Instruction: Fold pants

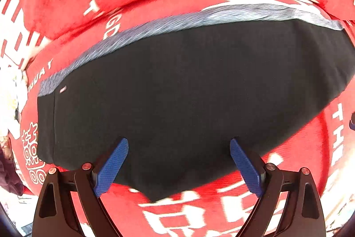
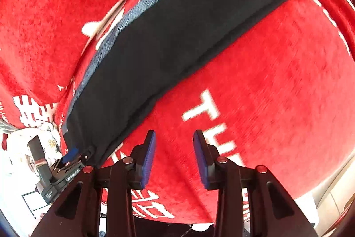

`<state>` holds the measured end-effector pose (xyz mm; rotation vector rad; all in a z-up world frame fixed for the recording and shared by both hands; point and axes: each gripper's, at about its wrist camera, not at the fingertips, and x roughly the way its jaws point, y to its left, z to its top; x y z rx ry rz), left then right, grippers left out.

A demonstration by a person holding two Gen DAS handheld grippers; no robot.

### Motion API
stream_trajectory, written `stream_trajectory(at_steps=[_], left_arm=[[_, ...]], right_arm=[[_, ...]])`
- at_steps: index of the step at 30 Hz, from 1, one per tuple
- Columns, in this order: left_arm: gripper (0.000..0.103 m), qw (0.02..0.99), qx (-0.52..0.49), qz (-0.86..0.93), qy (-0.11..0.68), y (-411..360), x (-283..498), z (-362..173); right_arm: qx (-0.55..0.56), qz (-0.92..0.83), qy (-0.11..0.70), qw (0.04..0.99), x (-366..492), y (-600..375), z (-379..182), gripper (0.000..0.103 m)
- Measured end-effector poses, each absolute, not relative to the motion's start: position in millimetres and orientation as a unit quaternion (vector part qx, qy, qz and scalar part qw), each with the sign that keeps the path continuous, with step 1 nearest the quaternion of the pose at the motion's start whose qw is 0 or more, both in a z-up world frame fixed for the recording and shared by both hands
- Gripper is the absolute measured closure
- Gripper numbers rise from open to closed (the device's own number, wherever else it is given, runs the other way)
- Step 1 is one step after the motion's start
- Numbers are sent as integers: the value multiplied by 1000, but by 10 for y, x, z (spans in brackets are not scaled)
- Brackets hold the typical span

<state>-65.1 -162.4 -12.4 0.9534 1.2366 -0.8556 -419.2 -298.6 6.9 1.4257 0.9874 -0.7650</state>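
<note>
Both grippers, left gripper [image 1: 179, 167] and right gripper [image 2: 174, 158], hover with jaws spread and empty over the folded black pants [image 1: 188, 86] on the red blanket [image 2: 277, 63].

Flat black fabric pants [image 1: 177, 92] with heathered blue-grey waistband [image 1: 155, 26]; small pale tag at the band's left end. Plush red blanket [image 2: 277, 81] printed with white letters and characters. Left tool [image 1: 179, 164] and right tool [image 2: 174, 160]: black frames, textured blue pads [image 1: 115, 166], reddish rivets
</note>
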Motion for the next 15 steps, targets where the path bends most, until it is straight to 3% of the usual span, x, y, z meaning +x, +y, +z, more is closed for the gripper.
stream_trajectory(at_steps=[8,15], left_arm=[[9,613,408,-415,535,-2507,-1492,-17],[9,612,396,-430,532,-3259,-1987,-126]], right_arm=[[625,-356,389,575,-4967,-3722,22,64],[673,-386,309,551,-5552,-4277,-212,64]])
